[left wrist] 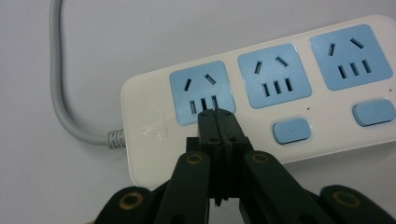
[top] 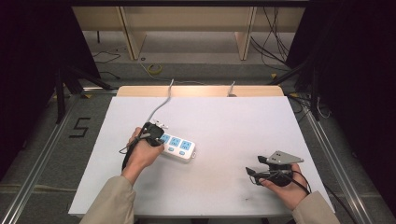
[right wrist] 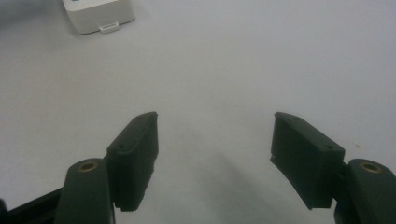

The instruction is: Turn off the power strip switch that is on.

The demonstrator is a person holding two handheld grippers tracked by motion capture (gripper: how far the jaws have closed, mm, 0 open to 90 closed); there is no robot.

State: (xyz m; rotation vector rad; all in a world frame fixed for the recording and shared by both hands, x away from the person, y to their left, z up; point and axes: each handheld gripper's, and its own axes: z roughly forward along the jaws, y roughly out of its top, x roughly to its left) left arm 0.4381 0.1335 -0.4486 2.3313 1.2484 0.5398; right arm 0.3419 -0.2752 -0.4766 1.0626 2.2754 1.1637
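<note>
The white tabletop carries a white power strip with three blue sockets and blue switches, its grey cord running off beyond the left tongs. Those tongs are closed on nothing, jaws pressed together, tips resting at the lower edge of the strip's cord-end socket, likely to press or nudge there. To do this well, keep the tips together, bear straight down, and avoid skidding the strip. The right tongs stand wide open, empty, well apart from the strip.
</note>
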